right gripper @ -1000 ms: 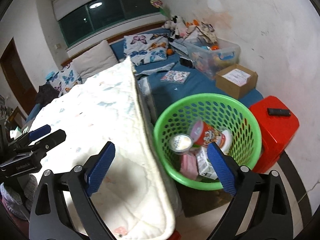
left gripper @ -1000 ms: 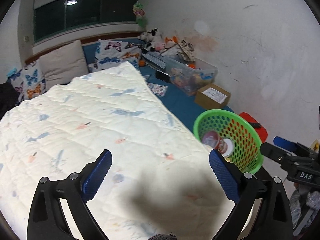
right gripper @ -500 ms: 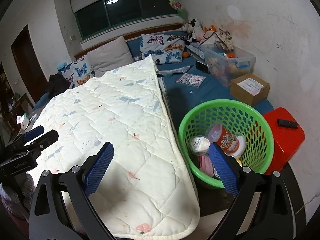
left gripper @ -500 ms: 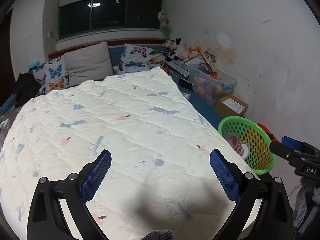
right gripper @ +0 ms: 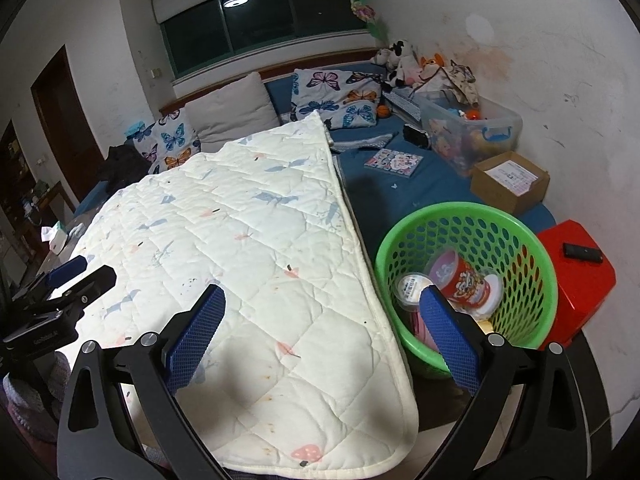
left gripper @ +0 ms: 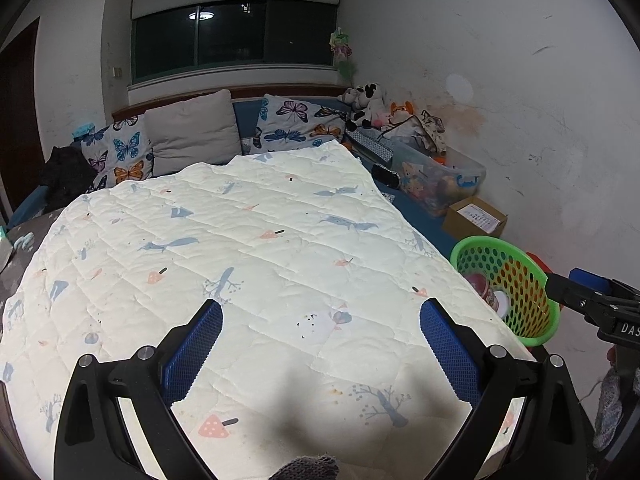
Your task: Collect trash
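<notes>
Both claws apart, empty: left gripper [left gripper: 320,344], right gripper [right gripper: 322,334]. Basket [right gripper: 516,220] lower right holds noodle cup [right gripper: 466,280]: judged light, crushable; grip rim gently.

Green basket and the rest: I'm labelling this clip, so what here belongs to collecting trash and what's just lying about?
Belongs to the job:
green basket
red noodle cup in it
small lidded tub in it

Just lying about:
quilt
cardboard box
red stool
plastic toy bin
</notes>
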